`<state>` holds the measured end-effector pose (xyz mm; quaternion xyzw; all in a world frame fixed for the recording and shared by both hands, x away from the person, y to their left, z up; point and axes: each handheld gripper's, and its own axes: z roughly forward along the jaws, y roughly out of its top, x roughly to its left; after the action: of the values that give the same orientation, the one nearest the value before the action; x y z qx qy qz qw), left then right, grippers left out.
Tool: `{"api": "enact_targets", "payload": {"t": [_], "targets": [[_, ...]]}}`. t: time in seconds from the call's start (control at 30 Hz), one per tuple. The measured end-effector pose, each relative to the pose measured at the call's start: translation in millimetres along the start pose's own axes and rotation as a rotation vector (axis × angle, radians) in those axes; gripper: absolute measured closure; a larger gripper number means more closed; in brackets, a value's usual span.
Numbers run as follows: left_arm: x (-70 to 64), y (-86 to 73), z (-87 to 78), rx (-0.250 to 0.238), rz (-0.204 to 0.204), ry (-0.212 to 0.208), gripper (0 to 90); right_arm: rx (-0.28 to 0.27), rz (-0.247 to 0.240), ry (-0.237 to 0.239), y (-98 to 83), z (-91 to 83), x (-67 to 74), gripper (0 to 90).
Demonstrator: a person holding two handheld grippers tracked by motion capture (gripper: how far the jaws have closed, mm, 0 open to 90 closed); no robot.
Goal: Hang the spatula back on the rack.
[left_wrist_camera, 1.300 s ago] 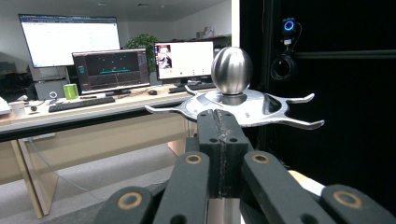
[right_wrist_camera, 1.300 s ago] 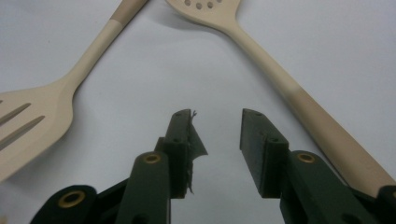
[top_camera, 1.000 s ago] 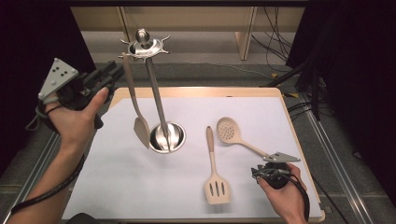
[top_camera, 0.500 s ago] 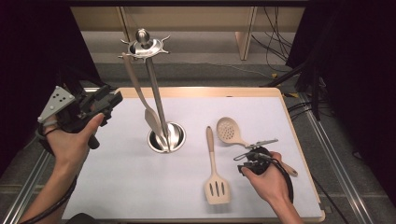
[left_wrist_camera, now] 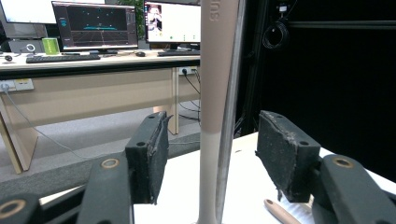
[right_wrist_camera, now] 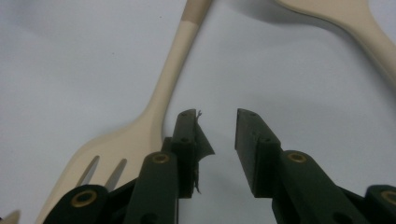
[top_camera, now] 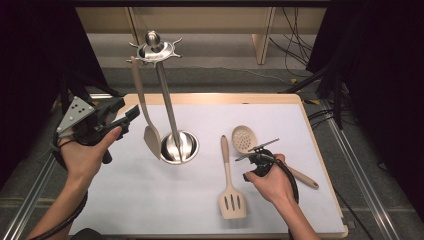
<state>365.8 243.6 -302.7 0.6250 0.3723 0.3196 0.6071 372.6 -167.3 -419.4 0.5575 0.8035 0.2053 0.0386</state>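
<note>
A metal utensil stand [top_camera: 172,135] rises from the white mat. A beige turner [top_camera: 146,117] hangs from one of its top hooks, left of the pole. My left gripper [top_camera: 125,112] is just left of that turner. Its jaws have just been opening and stand open. In the left gripper view the turner's handle [left_wrist_camera: 212,93] and the pole [left_wrist_camera: 232,93] stand between and beyond the left gripper [left_wrist_camera: 210,140], with neither pad touching them. A slotted spatula [top_camera: 229,185] and a skimmer spoon [top_camera: 245,139] lie flat. My right gripper [top_camera: 247,172] hovers open beside the spatula's neck [right_wrist_camera: 161,102], its jaws [right_wrist_camera: 217,126] over bare mat.
The mat [top_camera: 140,200] lies on a wooden board [top_camera: 210,97] whose right edge runs near metal rails. The stand's round base [top_camera: 179,147] sits mid-table. Desks with monitors [left_wrist_camera: 93,23] stand beyond the table. Cables trail from both hands.
My left gripper has sunk, opened and let go of the hanging turner, which swung toward the pole and back. My right hand has moved left from the front right corner to the slotted spatula.
</note>
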Motion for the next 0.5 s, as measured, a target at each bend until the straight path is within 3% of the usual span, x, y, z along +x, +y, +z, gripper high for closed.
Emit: {"api": "enact_targets", "payload": {"t": [0.13, 0.3, 0.37, 0.47, 0.5], "targets": [[0.9, 0.0, -1.0, -0.006, 0.000, -0.002, 43.5, 0.011, -0.006, -0.004, 3.5, 1.8, 1.6, 69.6], [3.5, 0.2, -2.7, 0.010, -0.011, 0.032, 44.9, 0.027, -0.013, -0.013, 6.6, 2.6, 3.4, 69.7], [4.3, 0.4, -3.2, 0.007, -0.017, 0.037, 45.7, 0.034, -0.051, -0.026, 5.5, 4.6, 1.7, 69.9], [4.8, 2.1, -2.9, 0.001, -0.020, 0.039, 45.9, 0.047, -0.043, -0.007, 6.0, 4.6, 3.9, 70.0], [4.9, 2.8, -2.8, -0.001, -0.019, 0.038, 46.0, 0.057, -0.058, -0.024, 6.3, 5.7, 1.8, 70.1]]}}
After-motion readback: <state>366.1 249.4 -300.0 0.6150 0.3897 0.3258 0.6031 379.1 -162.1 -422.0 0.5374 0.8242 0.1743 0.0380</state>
